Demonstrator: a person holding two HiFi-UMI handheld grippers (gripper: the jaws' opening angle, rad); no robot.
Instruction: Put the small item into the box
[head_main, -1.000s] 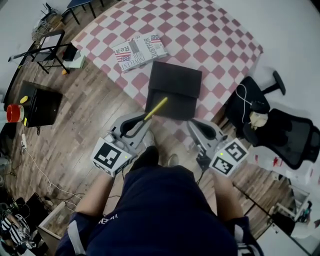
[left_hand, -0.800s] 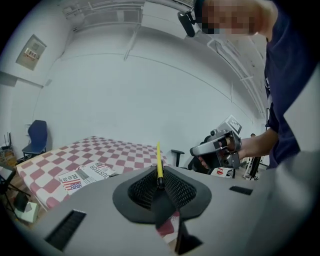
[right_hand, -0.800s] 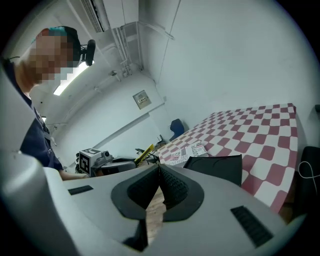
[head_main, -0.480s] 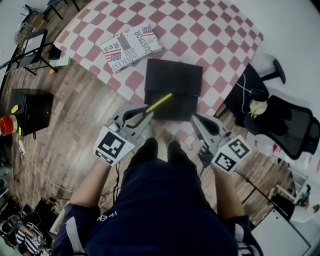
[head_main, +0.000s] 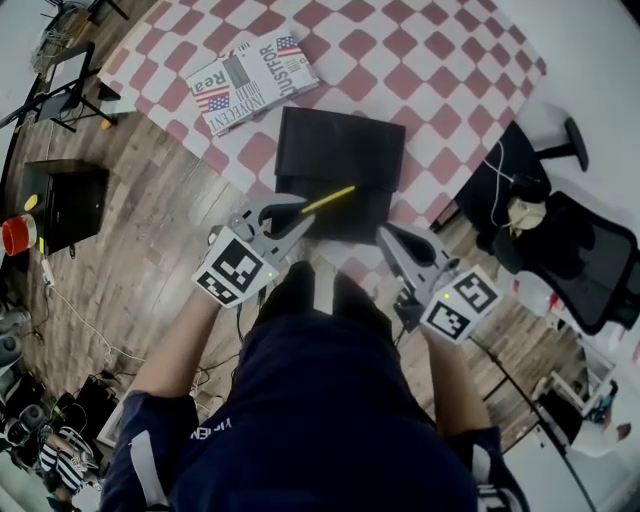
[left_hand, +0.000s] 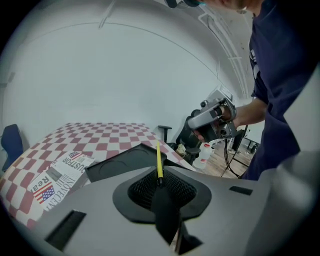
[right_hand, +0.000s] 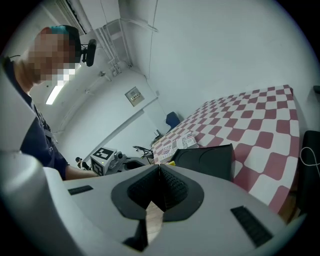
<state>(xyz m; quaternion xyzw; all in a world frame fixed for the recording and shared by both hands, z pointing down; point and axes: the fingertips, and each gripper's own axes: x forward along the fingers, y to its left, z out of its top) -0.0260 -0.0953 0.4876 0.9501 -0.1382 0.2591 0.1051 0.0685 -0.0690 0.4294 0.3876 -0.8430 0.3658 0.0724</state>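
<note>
Left claw (head_main: 296, 214) pinches a pencil (head_main: 328, 199); right claw (head_main: 386, 236), pressed together, is empty. The box (head_main: 340, 150) at twelve o'clock looks closed: open it first.

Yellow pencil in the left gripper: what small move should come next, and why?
Likely ease the left gripper forward so the yellow pencil hangs over the black box. Its jaws clamp the pencil's near end, and only the tip overlaps the box's near edge. The box looks closed, so the right gripper, shut and empty, may need to open it first.
</note>
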